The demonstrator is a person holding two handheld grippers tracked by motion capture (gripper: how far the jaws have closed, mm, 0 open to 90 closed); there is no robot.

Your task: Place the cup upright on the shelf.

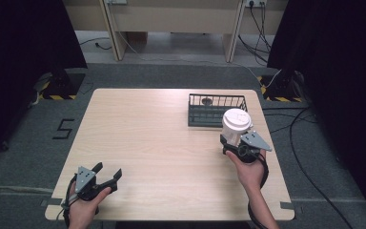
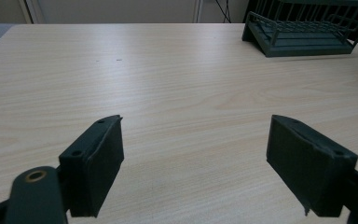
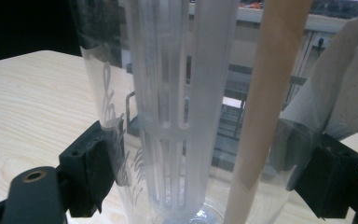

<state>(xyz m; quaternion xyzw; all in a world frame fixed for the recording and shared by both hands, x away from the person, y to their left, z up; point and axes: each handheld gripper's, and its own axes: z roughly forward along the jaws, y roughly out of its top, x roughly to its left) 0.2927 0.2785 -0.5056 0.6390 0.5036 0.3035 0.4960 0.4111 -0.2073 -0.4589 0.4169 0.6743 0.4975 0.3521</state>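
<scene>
A clear plastic cup (image 1: 236, 125) with a white lid stands upright near the table's right edge, just in front of the wire basket. My right gripper (image 1: 232, 141) is shut on its lower part. In the right gripper view the cup (image 3: 177, 93) sits between the jaws, with a white slotted insert (image 3: 168, 107), a tan stick (image 3: 265, 102) and crumpled white paper (image 3: 345, 93) inside it. My left gripper (image 1: 108, 170) rests open near the front left of the table. Its jaws (image 2: 196, 140) stand wide apart over bare wood.
A dark wire basket (image 1: 217, 97) sits at the back right of the wooden table (image 1: 162, 143), with a small round thing (image 1: 207, 101) in it. The basket (image 2: 307, 32) appears far off in the left gripper view. Cables lie on the floor at the right.
</scene>
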